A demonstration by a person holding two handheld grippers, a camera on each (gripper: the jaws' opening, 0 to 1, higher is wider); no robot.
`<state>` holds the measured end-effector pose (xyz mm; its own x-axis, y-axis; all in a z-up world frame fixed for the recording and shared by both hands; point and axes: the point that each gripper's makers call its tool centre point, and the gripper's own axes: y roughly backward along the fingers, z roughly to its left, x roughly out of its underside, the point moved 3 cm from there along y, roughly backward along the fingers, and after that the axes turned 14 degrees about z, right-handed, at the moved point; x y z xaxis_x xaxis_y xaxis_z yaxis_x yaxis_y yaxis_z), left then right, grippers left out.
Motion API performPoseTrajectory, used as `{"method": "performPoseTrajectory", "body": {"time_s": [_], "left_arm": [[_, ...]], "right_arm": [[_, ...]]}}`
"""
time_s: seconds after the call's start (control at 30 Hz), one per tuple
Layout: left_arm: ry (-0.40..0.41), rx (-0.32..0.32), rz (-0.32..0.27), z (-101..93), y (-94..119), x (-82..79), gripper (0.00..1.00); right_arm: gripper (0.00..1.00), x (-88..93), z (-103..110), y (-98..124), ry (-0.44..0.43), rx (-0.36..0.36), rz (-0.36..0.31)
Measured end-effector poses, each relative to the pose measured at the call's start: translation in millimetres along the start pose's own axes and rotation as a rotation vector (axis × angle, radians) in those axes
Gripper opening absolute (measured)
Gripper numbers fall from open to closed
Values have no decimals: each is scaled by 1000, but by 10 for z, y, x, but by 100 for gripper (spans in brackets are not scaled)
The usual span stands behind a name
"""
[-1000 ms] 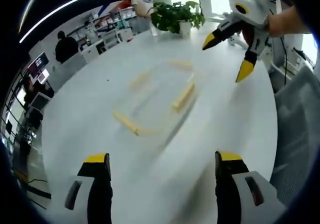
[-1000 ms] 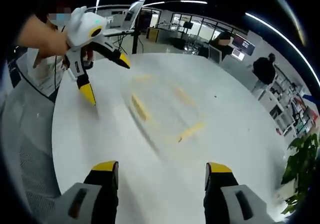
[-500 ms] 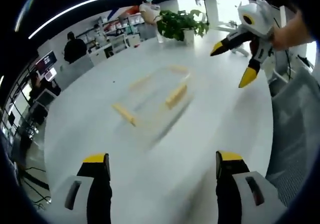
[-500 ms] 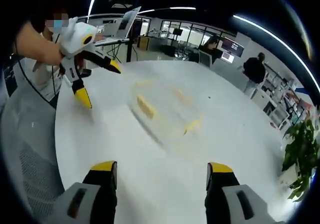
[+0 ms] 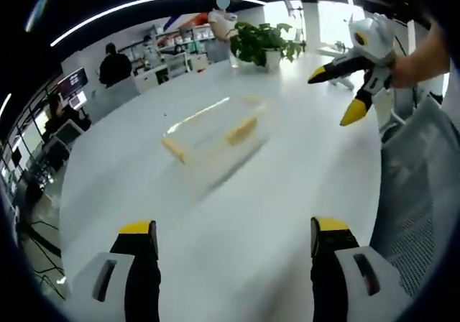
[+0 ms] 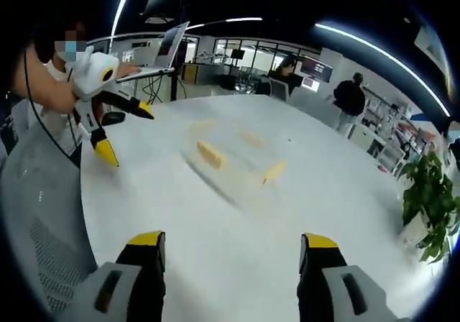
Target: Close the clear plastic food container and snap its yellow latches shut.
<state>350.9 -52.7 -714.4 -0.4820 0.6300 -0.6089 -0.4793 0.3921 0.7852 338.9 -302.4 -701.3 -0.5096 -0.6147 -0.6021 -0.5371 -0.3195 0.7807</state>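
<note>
A clear plastic food container [image 5: 215, 131] with yellow latches [image 5: 242, 130] lies on the white round table [image 5: 237, 214], blurred in both views; whether its latches are snapped down is unclear. The same container [image 6: 233, 160] sits mid-table in the right gripper view. My left gripper [image 5: 233, 264] hangs open above the near table, well short of the container. My right gripper [image 6: 230, 272] is open too, above the table's near side. The right gripper [image 5: 345, 85] appears at the upper right of the left gripper view, open, held by a hand. The left gripper [image 6: 118, 124] shows at the left of the right gripper view.
A potted green plant [image 5: 262, 42] stands at the table's far edge. A grey mesh chair [image 5: 417, 192] is beside the table. Desks, monitors and people [image 5: 115, 67] fill the office behind. A laptop on a stand [image 6: 169, 45] stands behind the table.
Both cameras have pulled back and risen, so the container looks smaller and farther off. Both grippers stay open and hold nothing.
</note>
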Motion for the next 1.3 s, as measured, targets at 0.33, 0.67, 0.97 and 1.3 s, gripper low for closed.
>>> {"method": "performPoseTrajectory", "body": {"time_s": [0.33, 0.67, 0.97, 1.3], "left_arm": [[38, -14, -41, -64, 163, 85, 89], [102, -44, -88, -46, 338, 171, 91], [148, -41, -92, -106, 467, 341, 92], [194, -40, -113, -153, 524, 411, 92]], "right_arm": [[76, 166, 46, 120, -55, 15, -26], [75, 331, 20, 295, -116, 49, -42], [75, 446, 49, 408, -159, 53, -45], [74, 533, 162, 428, -185, 51, -36]]}}
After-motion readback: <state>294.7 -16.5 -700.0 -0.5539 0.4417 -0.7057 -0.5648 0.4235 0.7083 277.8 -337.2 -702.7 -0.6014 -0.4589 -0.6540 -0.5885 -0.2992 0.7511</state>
